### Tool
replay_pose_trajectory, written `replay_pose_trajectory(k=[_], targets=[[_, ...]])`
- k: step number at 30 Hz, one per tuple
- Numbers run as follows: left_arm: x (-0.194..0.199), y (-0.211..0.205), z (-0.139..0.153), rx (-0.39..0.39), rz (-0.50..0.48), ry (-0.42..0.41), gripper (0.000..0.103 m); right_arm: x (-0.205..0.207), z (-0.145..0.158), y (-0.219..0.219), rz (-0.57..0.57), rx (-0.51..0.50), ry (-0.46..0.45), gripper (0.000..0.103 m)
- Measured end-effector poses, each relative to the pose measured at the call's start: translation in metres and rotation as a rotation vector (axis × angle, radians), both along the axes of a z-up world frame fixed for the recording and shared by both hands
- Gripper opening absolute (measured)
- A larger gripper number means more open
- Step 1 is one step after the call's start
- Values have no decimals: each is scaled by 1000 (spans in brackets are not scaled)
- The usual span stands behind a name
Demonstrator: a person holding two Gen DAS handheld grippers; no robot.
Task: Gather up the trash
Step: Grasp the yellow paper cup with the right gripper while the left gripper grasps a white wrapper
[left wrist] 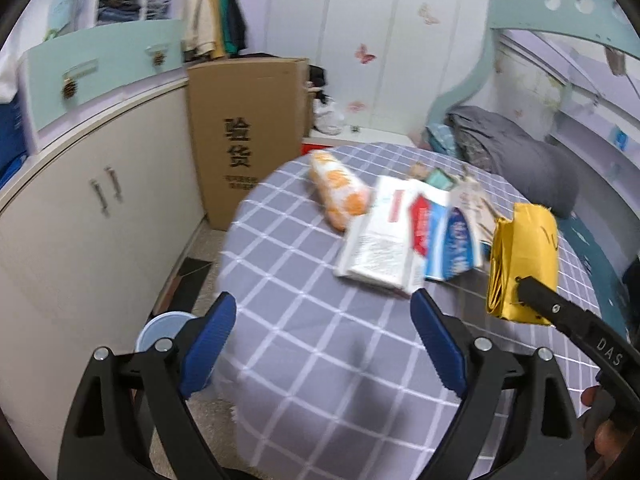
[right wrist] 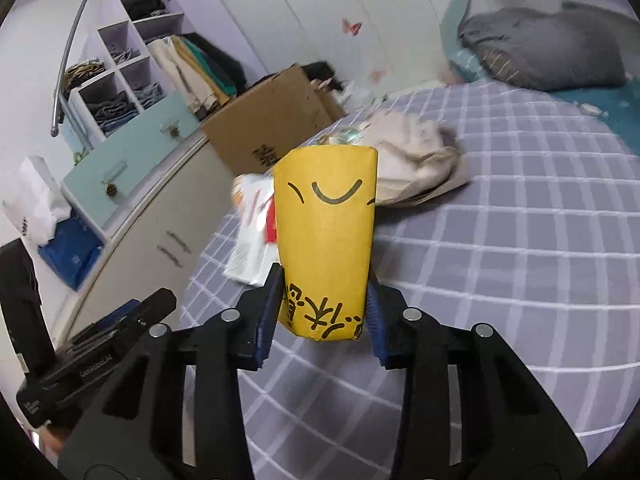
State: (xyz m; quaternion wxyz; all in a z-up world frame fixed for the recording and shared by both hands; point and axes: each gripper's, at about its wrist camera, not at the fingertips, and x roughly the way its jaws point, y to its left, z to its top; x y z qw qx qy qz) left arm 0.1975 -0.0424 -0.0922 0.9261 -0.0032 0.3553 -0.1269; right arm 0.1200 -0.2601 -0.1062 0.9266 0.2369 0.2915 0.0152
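Right wrist cam: my right gripper (right wrist: 324, 300) had its pads clamped on the yellow paper bag (right wrist: 326, 240), held just over the checked bedspread (right wrist: 500, 280).
Left gripper (left wrist: 322, 344) was wide open with nothing in it, hanging above the bedspread near the white packet (left wrist: 380, 240) and orange wrapper (left wrist: 338, 188).

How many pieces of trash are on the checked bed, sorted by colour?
Yellow: 1, the yellow paper package held by the right gripper.
Orange and white: 1, the orange-spotted plastic wrapper.
White with red and blue: 1, the flat white printed carton.
Beige: 1, the crumpled beige paper bag.
Total: 4. Smaller bits behind them are too blurred to count.
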Motion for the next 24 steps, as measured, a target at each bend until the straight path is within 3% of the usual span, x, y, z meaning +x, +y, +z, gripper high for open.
replay_pose_trajectory(k=[7, 15, 20, 24], targets=[[5, -48, -7, 53, -94, 7, 87, -11, -3, -30, -54, -7, -4, 38], [0, -86, -16, 222, -167, -44, 87, -9, -11, -44, -67, 13, 4, 39], [5, -128, -32, 393, -240, -83, 87, -7, -13, -49, -69, 24, 4, 40], [11, -152, -36, 447, -271, -122, 87, -8, -16, -57, -74, 28, 6, 40]])
